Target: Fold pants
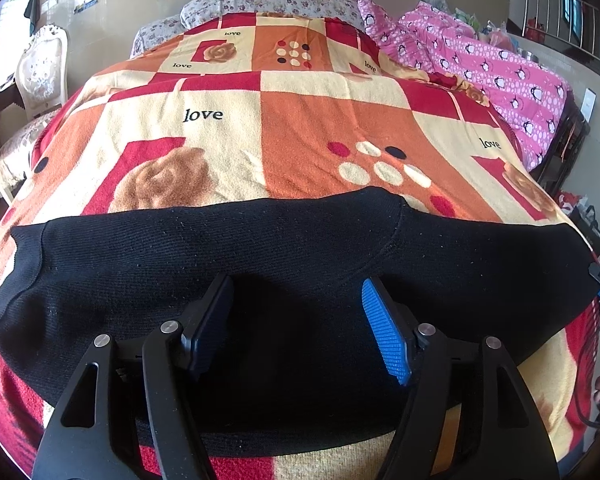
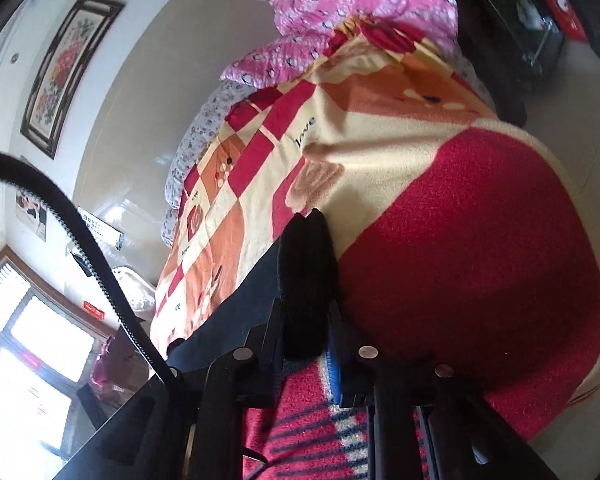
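Note:
Black knit pants (image 1: 260, 240) lie spread sideways across the near part of the bed, over a checked red, orange and cream blanket (image 1: 300, 120). My left gripper (image 1: 296, 286) hovers over the middle of the pants, open, with only flat fabric under the gap and one blue pad (image 1: 384, 328) showing. In the right wrist view, which is rolled to one side, my right gripper (image 2: 306, 312) is shut on a bunched end of the pants (image 2: 306, 256), which sticks up beyond the fingers. The rest of the pants (image 2: 236, 312) trails away to the left.
A pink penguin-print quilt (image 1: 492, 64) is heaped at the bed's far right, and floral pillows (image 1: 268, 2) lie at its head. A white chair (image 1: 40, 72) stands left of the bed. A black cable (image 2: 84, 240) crosses the right wrist view. Dark furniture (image 2: 516, 32) stands beyond the bed.

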{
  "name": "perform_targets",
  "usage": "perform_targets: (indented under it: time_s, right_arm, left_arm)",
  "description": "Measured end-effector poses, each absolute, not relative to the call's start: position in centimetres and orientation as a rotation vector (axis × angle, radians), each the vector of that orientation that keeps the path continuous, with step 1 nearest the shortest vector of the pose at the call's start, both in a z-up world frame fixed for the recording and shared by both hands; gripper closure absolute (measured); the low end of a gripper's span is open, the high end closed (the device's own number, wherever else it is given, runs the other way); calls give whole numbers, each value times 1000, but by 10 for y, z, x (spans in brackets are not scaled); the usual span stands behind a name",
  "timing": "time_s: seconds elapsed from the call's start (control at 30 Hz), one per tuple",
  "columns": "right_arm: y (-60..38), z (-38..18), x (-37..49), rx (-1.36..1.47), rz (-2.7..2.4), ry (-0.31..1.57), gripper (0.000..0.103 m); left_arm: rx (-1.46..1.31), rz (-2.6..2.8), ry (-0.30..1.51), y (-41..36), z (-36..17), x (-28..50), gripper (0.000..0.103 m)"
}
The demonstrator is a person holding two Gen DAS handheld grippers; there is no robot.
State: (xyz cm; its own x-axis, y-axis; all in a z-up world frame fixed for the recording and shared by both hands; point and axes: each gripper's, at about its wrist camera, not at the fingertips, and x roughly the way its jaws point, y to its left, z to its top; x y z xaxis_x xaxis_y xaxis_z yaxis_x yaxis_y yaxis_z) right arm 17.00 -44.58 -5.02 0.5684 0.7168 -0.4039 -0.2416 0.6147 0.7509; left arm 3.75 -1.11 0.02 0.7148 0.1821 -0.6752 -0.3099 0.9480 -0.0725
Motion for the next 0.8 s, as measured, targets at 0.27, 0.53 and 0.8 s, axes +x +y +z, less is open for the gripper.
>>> perform_targets:
  time_s: [0.27, 0.53, 0.8]
  right_arm:
    - [-426, -34, 162, 498, 552, 706, 92]
    - [-344, 4, 107, -73, 450, 418, 94]
    - [-284, -16, 76, -423, 439, 285, 94]
  left_arm:
    - [-333, 77, 642, -17, 37, 30, 35]
    - [-422, -332, 875, -108, 66, 135, 34]
    - [-261, -444, 956, -172, 59, 158, 34]
